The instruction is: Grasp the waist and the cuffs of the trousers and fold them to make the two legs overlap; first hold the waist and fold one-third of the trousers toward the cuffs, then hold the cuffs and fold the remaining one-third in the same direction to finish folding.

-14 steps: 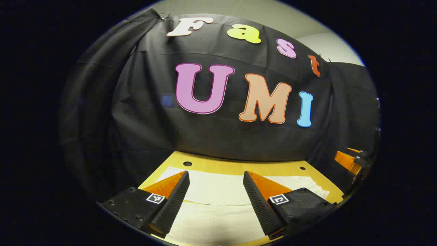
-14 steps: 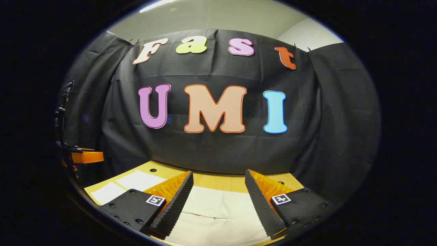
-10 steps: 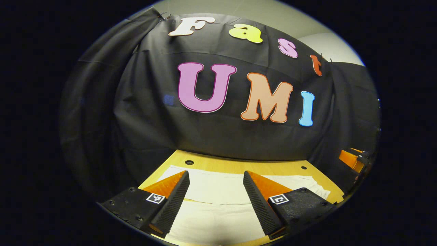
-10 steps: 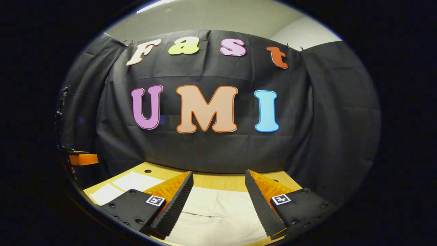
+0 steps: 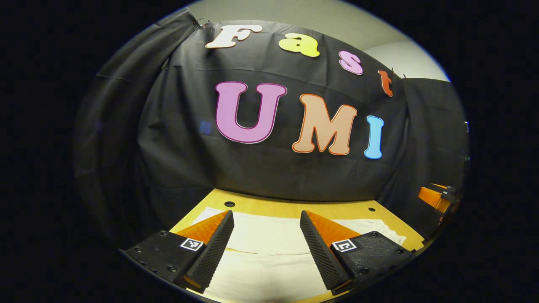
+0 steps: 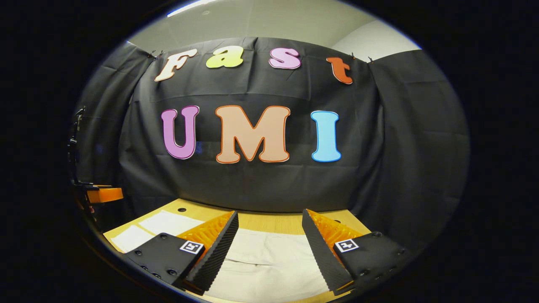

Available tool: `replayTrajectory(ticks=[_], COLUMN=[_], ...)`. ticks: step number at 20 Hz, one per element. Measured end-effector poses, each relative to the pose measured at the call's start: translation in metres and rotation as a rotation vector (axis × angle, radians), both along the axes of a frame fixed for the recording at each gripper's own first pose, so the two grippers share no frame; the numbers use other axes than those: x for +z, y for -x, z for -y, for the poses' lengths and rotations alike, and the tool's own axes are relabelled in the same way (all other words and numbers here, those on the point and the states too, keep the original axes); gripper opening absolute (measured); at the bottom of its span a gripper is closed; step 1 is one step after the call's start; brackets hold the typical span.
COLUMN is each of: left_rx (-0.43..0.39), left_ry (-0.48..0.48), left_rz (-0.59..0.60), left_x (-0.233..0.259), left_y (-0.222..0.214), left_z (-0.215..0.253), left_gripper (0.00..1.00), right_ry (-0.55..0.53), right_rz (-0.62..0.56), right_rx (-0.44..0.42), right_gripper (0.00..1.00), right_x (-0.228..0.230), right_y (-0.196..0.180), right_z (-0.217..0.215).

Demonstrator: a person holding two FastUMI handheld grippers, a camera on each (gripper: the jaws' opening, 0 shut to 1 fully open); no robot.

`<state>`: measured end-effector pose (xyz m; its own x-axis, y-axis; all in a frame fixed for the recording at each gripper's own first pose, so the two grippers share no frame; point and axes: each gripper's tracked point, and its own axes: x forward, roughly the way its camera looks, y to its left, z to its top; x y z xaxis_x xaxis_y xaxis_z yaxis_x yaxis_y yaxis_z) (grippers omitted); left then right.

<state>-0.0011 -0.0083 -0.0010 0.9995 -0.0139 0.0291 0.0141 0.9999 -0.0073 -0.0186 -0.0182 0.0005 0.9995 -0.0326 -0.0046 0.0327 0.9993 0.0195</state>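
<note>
Trousers (image 5: 265,235), one pair, on table (image 5: 269,208); two claws gaping.

The trousers (image 5: 269,235) are cut off by both views' lower edges.

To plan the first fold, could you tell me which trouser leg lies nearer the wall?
The far leg, lying beyond the gap from the near leg.

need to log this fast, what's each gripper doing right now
Left gripper: open, holding nothing, above the trousers.
Right gripper: open, holding nothing, above the trousers.
</note>
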Motion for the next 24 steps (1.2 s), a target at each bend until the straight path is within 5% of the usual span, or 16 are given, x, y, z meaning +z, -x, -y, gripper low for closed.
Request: replayTrajectory(ticks=[8, 14, 24], left_rx=[-0.031, -0.186, -0.491], left_ry=[-0.035, -0.099, -0.474], left_rz=[-0.067, -0.203, -0.583], left_x=[-0.021, -0.058, -0.17], left_y=[0.007, 0.022, 0.069], left_z=[-0.01, -0.012, -0.044], left_gripper=[0.95, 0.95, 0.91], right_ry=[0.058, 0.036, 0.052], right_rz=[-0.018, -0.031, -0.096], right_rx=[-0.007, -0.043, -0.137], right_gripper=[0.97, 0.97, 0.97], right_x=[-0.003, -0.007, -0.031], right_y=[0.01, 0.021, 0.052], right_z=[-0.003, -0.004, -0.002])
